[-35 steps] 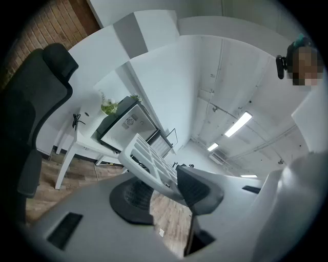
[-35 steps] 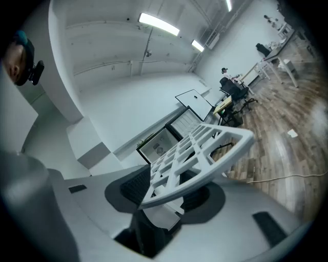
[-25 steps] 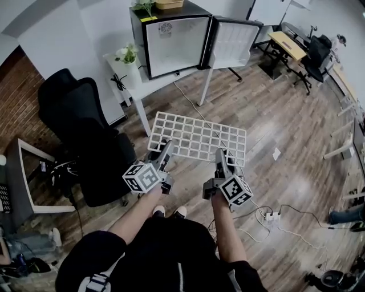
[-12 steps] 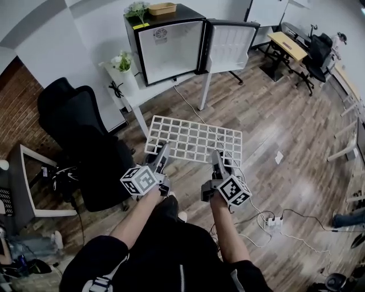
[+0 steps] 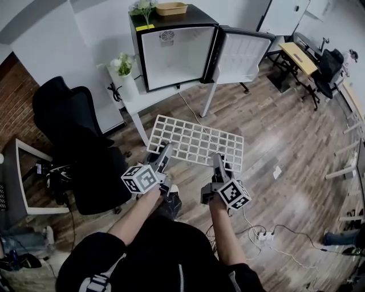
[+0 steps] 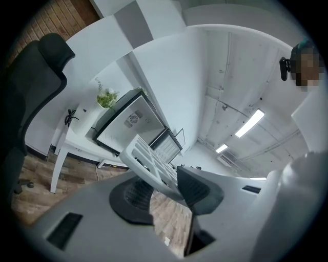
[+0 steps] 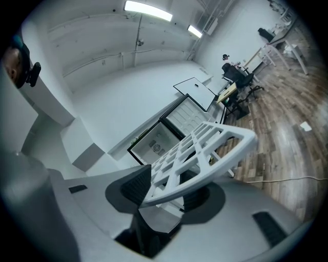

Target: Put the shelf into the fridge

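- Our left gripper (image 5: 165, 153) and right gripper (image 5: 219, 162) each have their jaws clamped on the near edge of the white grid shelf (image 5: 197, 140).
- We hold the shelf above the wood floor (image 5: 274, 131), well apart from the open mini fridge (image 5: 177, 51) on the far table (image 5: 154, 94).

Two grippers, the left gripper (image 5: 165, 149) and the right gripper (image 5: 218, 159), are gripping one grid shelf (image 5: 197, 140). At twelve o'clock one mini fridge (image 5: 174, 48) is standing, one basket (image 5: 171, 8) on top. Two plants (image 5: 142, 7) (image 5: 122, 64) and two office chairs (image 5: 68, 131) (image 5: 333, 63) are showing.
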{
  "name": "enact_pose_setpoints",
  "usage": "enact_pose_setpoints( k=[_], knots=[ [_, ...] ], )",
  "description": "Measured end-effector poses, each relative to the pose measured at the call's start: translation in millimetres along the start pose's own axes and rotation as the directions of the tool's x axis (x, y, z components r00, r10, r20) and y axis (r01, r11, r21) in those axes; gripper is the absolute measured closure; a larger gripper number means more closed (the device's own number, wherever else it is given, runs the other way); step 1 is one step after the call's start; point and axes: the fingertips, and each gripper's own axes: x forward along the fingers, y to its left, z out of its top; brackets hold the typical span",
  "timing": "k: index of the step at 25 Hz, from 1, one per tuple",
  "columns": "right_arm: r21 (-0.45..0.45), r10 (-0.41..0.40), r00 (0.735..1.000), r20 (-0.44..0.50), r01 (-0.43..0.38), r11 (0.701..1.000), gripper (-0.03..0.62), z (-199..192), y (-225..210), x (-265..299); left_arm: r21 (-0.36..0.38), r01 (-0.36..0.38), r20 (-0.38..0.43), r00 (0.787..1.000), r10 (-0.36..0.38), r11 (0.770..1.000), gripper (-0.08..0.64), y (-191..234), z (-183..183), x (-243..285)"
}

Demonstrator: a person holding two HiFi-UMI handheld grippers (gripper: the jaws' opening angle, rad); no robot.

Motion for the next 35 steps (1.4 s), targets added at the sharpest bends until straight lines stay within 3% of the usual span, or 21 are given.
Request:
enact_pose_setpoints(
  k=[11, 20, 30, 35],
  knots=[
    [-0.01, 0.021, 0.998, -0.052, -0.022, 1.0, 0.408, 31.9, -2.2, 123.0, -0.019, -0.033, 0.032, 0.999, 0.034, 0.999, 0.404, 48.8, 48.5, 94.6],
    [-0.042, 0.051, 0.993, -0.111, -0.056, 0.998, 0.408, 37.7, 5.1, 195.1, -0.043, -0.07, 0.082, 0.994, 0.074, 0.997, 0.403, 84.9, 80.8, 129.7],
    [-0.064, 0.131, 0.976, -0.175, -0.144, 0.987, 0.408, 51.0, 17.2, 269.2, -0.051, -0.143, 0.163, 0.975, 0.149, 0.988, 0.404, 113.1, 109.5, 161.2],
    [-0.052, 0.182, 0.953, -0.242, -0.2, 0.978, 0.408, 58.7, 9.6, 315.9, -0.061, -0.201, 0.208, 0.955, 0.21, 0.978, 0.404, 126.9, 117.3, 188.0]
  ],
)
